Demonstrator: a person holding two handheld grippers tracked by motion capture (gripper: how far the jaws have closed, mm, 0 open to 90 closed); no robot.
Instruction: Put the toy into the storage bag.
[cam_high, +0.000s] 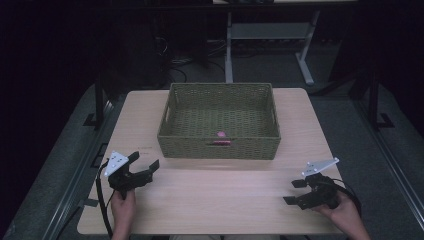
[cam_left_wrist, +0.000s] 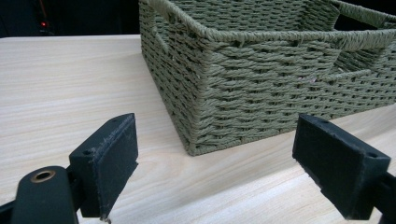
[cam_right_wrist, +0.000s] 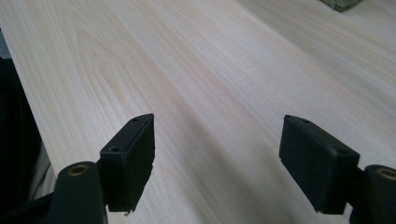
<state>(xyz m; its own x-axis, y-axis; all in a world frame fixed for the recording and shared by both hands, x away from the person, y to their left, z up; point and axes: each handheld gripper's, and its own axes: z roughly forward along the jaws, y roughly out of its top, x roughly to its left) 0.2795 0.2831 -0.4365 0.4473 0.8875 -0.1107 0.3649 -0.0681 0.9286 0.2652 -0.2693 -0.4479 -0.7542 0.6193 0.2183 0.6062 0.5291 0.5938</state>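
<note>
Near the desk's front corners, 2 tools hover, both spread, nothing between the jaws.
Left tool (cam_high: 146, 165) faces the green woven basket (cam_high: 218, 145) at the desk's back middle; right tool (cam_high: 294, 192) sits over bare desk (cam_high: 220, 200). Small pink item (cam_high: 221, 134) lies inside the basket near its front wall.

A pale wood table (cam_high: 220, 200) stands on grey floor (cam_high: 360, 125) in a dim room. Beyond its far edge, a white-legged bench (cam_high: 267, 32) and perhaps cables (cam_high: 175, 62).
</note>
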